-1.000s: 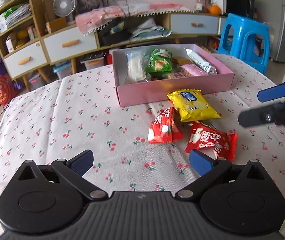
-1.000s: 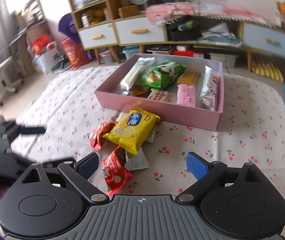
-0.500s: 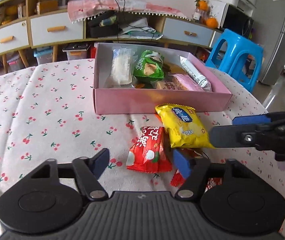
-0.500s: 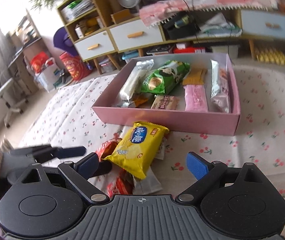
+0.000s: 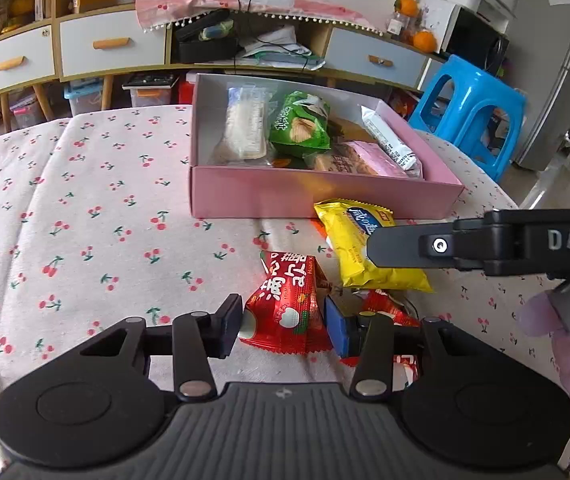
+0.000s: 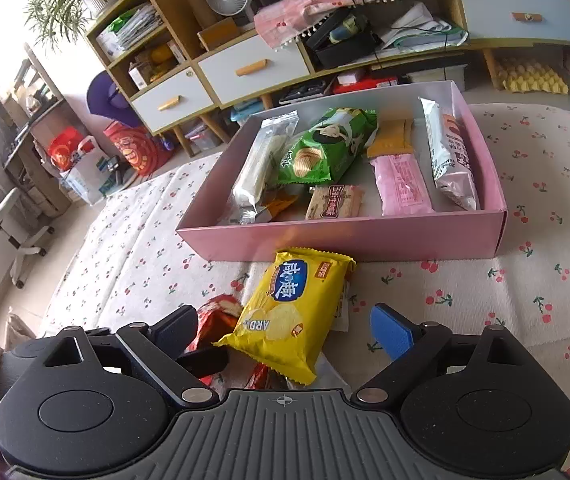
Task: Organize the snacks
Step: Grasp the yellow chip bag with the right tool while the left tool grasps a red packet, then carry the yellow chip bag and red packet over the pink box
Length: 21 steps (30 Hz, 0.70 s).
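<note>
My left claw [image 5: 283, 326] narrowly brackets a red packet [image 5: 285, 308]; my right claw [image 6: 285, 328] gapes around the yellow bag [image 6: 291, 314]. Ahead, the pink box [image 6: 345, 240] holds several snacks; these remain.

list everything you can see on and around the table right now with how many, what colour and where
pink box: one, pink, far side of the table
snacks in box: about seven, green, pink, orange, white, clear
yellow chip bag: one, yellow, in front of the box, between the right gripper's fingers
red snack packets: at least two, red, beside the yellow bag
tablecloth: one, white with red cherries
blue stool: one, behind the table
left gripper: closing around a red packet
right gripper: open around the yellow bag
</note>
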### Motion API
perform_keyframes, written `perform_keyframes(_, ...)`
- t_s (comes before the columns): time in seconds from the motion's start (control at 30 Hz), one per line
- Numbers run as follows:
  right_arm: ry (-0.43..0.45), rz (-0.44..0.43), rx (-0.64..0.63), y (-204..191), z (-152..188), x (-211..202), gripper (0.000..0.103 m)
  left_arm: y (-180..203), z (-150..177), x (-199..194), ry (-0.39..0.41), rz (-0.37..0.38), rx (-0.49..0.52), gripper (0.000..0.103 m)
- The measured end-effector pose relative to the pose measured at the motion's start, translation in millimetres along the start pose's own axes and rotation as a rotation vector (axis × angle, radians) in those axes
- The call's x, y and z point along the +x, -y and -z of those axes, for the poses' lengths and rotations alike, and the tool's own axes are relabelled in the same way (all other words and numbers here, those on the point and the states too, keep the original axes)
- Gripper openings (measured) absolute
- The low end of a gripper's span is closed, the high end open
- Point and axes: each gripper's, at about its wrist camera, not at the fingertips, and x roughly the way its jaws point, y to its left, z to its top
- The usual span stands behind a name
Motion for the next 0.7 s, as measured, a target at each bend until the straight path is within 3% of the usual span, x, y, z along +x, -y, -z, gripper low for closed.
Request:
perform_keyframes(0.27, 0.001, 0.027, 0.000, -10, -1, 18, 0.090, -10, 2, -7, -0.014, -0.032, -0.005, 0.041)
perform_keyframes(0.47, -0.013, 0.045, -0.071, -21, 5, 23, 0.085, -15, 1, -11, -0.007, -0.055, -0.042, 0.041)
perform_keyframes(0.7, -0.012, 0.087, -0.099, -23, 5, 27, 0.072, -19, -2, -10, -0.020, -0.054, -0.071, 0.041)
